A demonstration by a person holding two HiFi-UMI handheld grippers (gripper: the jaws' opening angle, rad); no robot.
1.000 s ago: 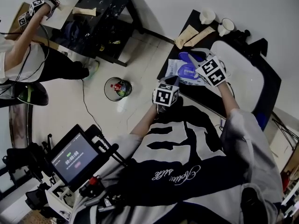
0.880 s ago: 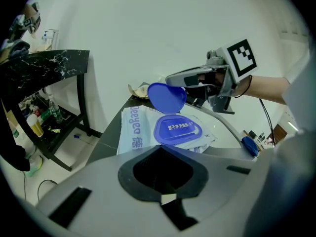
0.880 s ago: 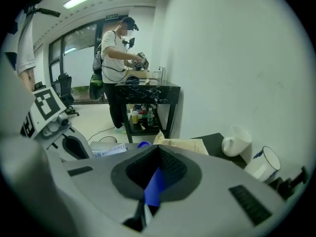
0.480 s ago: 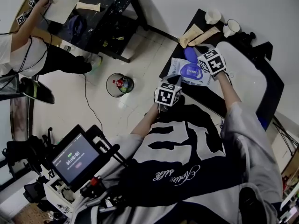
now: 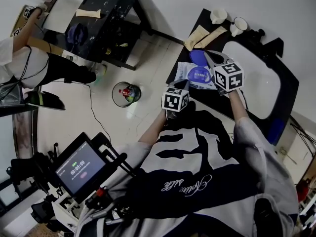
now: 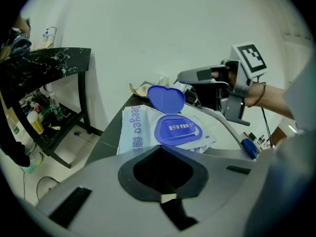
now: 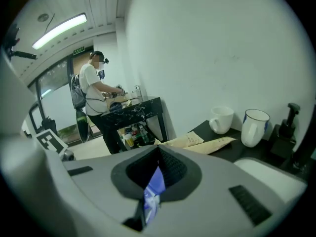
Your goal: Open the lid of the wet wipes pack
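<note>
The wet wipes pack [image 5: 190, 75] is seen lying flat on the dark worktop [image 5: 205, 19]. Its blue lid [image 5: 196, 57] is raised and stands upright at the pack's far end. The right tool [image 5: 207, 56] is held just above the pack, beside the raised lid and apart from it. Its jaws are drawn almost together, and only a sliver of blue is seen through the slit. The left tool [image 5: 183, 84] is held at the pack's near edge, pressed together with nothing gripped. Beyond the pack, paper sachets [image 5: 197, 36] and two white mugs [image 5: 218, 17] are set.
</note>
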